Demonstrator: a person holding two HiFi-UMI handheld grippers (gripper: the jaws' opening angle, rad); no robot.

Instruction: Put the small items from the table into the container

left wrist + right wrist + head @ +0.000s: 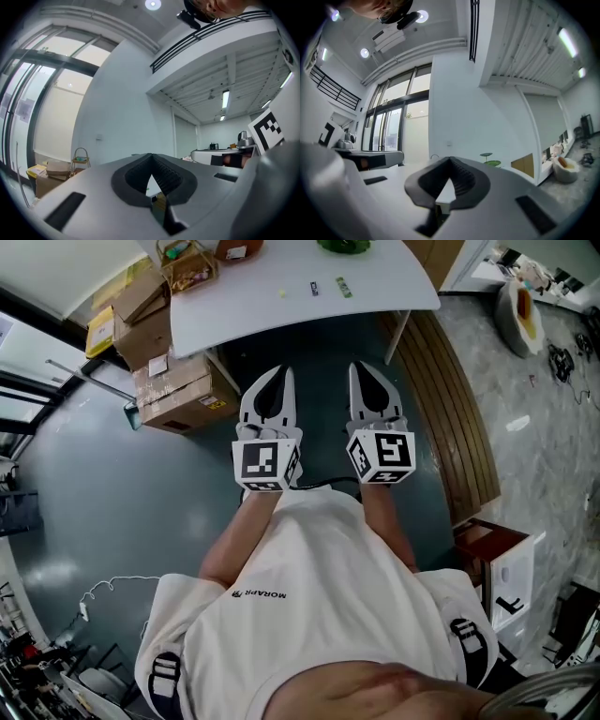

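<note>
Left gripper (278, 373) and right gripper (364, 367) are both hovering pinched shut, empty, short of the white table (244, 306), where green strip (343, 287) and blue strip (314, 288) are lying lengthwise away from the person.

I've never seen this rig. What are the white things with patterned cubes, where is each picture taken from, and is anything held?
A person holds a two-jaw gripper in each hand: the left gripper and the right gripper. The patterned cubes are parts of them. The head view looks down from a camera on the person's head. The other two views come from cameras riding on the grippers, looking along their jaws. Both pairs of jaws are together, holding nothing. Ahead stands a white table with a few small items on it and cardboard boxes beside it.
</note>
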